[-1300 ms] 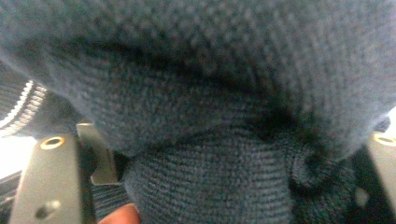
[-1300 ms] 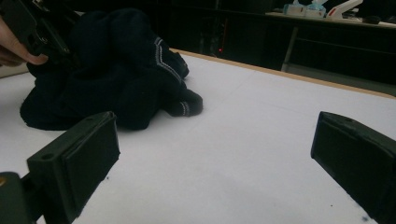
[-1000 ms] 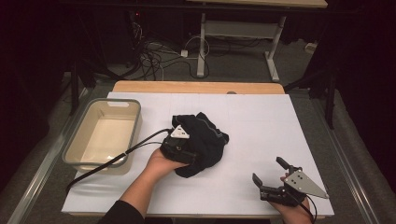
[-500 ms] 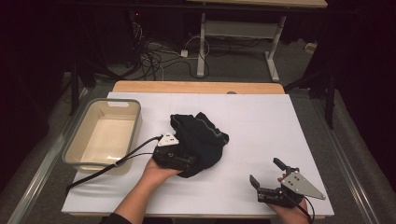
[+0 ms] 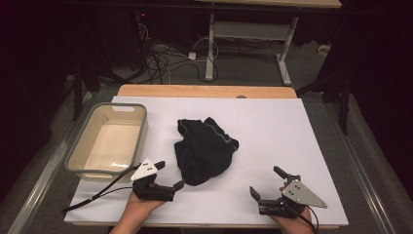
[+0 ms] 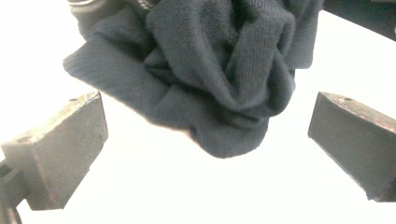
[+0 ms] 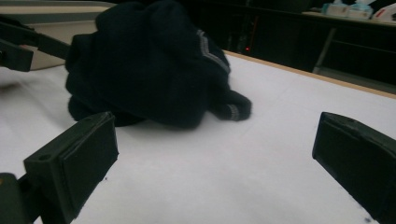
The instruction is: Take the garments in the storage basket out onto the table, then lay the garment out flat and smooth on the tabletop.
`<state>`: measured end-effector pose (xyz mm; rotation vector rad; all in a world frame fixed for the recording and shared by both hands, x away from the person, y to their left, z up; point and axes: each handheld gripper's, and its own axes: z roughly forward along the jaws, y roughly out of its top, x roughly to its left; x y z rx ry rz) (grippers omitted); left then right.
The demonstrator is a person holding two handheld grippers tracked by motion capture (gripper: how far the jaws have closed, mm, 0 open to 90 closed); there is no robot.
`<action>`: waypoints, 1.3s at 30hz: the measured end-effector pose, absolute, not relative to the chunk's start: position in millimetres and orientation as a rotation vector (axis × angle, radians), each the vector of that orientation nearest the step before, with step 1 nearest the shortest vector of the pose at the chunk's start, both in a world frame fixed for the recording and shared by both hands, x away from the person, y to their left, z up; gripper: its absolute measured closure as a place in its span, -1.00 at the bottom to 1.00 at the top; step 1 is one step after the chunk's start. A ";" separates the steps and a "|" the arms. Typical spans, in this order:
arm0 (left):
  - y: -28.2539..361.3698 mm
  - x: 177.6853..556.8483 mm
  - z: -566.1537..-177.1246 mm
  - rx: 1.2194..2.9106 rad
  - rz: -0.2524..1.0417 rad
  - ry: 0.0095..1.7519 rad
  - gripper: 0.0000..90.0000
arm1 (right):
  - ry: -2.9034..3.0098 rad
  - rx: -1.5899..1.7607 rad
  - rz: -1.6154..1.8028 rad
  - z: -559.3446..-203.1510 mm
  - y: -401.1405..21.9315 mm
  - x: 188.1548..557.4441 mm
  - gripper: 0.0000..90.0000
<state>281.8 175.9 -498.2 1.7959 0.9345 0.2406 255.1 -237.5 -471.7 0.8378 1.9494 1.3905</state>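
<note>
Withdrawn from the dark garment, the left gripper now sits near the front edge of the white table, just beside the cloth's near hem; one second earlier it lay on top of the bundle. Its jaws have just been opening and now stand wide apart. In the left gripper view nothing lies between them, and the garment rests clear of both pads on the white surface.

The garment lies crumpled in a loose heap near the table's middle, apart from the beige tub at its left. The tub appears empty.

The right gripper holds its place at the front right corner, well apart from the cloth, jaws spread and holding nothing. Its own view shows the garment farther off, with pale stitched trim visible along one edge.

Assessment: the cloth has been released and left unfolded. The release reads as a repositioning, not a completion. A fresh grip, probably on a hem or corner, seems to be required before the garment can be spread, folded or moved to the tub.
</note>
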 end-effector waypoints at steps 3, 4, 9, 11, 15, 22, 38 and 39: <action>180.7 272.1 -498.3 1.789 0.275 0.927 -1.00 | 1.990 0.808 1.393 -474.5 -224.7 257.2 -0.99; 184.5 265.0 -498.5 1.790 0.279 0.939 -1.00 | 2.007 0.797 1.390 -475.3 -219.6 258.6 -0.99; 194.0 249.1 -498.0 1.795 0.305 0.949 -1.00 | 2.050 0.759 1.419 -476.4 -193.7 268.6 -0.99; 208.1 239.4 -499.0 1.712 0.282 1.004 -1.00 | 2.082 0.723 1.449 -472.0 -168.0 280.7 -0.98; 217.6 233.3 -499.1 1.686 0.287 1.039 -1.00 | 2.115 0.690 1.444 -466.0 -139.9 292.8 -0.88; 210.1 240.8 -495.8 1.776 0.341 1.013 -1.00 | 2.169 0.695 1.382 -458.7 -90.8 315.2 -0.30; 183.2 261.3 -498.2 1.810 0.278 0.954 -1.00 | 2.157 0.778 1.437 -448.4 -132.4 311.1 0.68; 182.4 263.3 -498.0 1.810 0.269 0.948 -1.00 | 2.144 0.782 1.440 -446.7 -137.6 309.2 0.68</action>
